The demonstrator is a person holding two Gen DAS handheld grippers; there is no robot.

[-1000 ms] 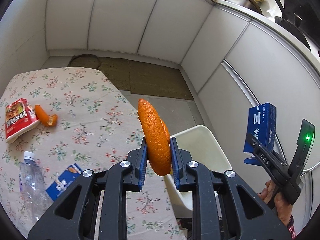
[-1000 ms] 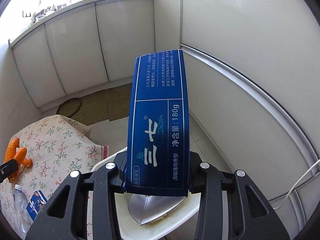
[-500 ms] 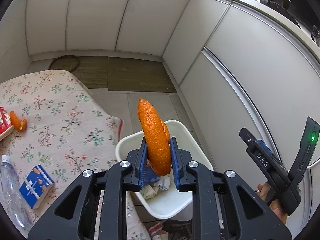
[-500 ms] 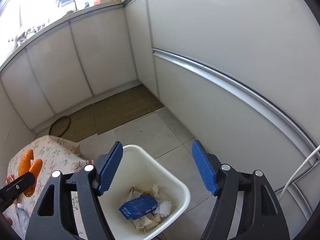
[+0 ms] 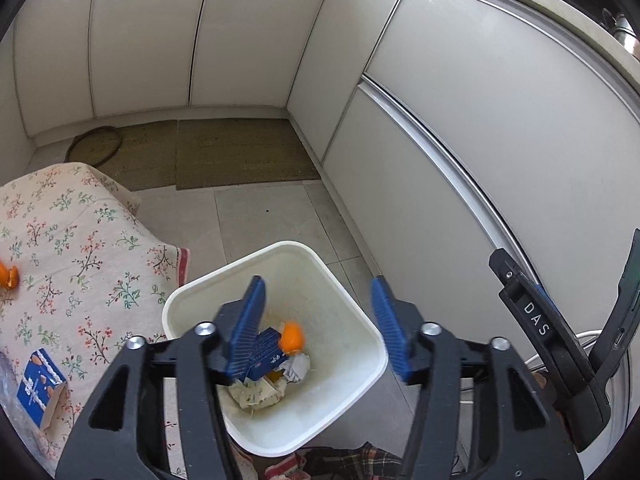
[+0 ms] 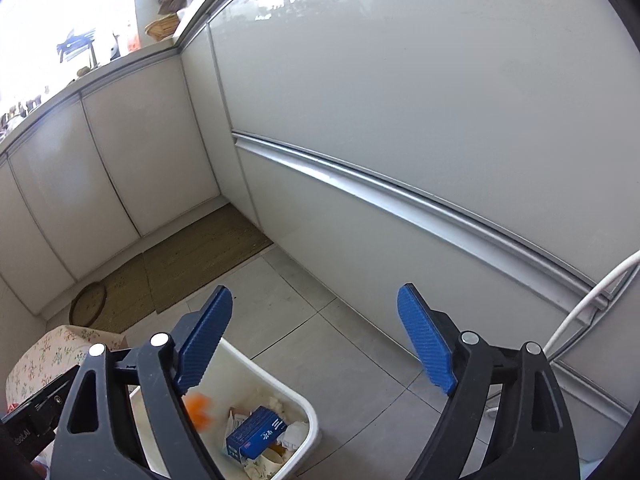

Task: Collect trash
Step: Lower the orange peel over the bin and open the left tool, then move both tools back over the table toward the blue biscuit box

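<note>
My left tongs (image 5: 318, 326) have just opened, empty; orange peel (image 5: 291, 336) blurs inside the bin (image 5: 340, 280); my right tongs (image 6: 316, 344), at three o'clock, have just opened too.

White bin (image 5: 352, 308), orange peel (image 5: 291, 335), blue box (image 6: 256, 434), floral-patterned cream tablecloth (image 5: 72, 248), blue-padded black hand-held grippers.

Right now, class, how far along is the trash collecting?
Done: the blue toothpaste box lies in the white bin, and the orange peel is dropping in. In hand: nothing; the left gripper and right gripper have just opened. Left: a peel scrap and a small blue carton on the floral tablecloth.
</note>
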